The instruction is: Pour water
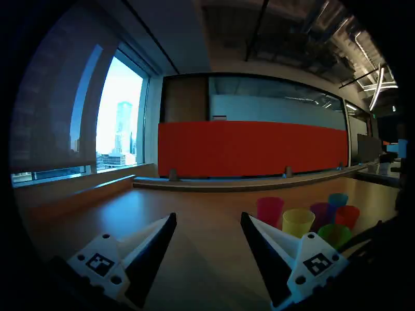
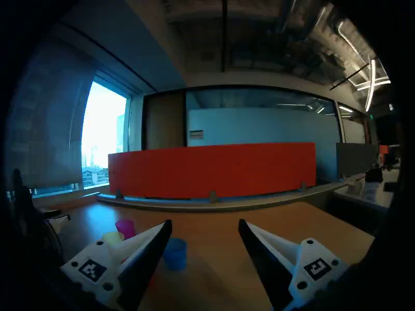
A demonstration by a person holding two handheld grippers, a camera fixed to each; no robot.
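Both my grippers gape wide and empty. From my left gripper, the upright cups cluster at lower right. From my right gripper, the blue cup stands lower left, seemingly nearer.

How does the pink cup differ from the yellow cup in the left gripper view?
Colour: the pink cup is magenta-pink, the yellow cup pale yellow. Place: the pink cup stands at the left edge of the group and farther back; the yellow cup is nearer the camera, to its right. Both stand upright, mouth up, on the table, with their bases hidden behind a finger of the open left gripper.
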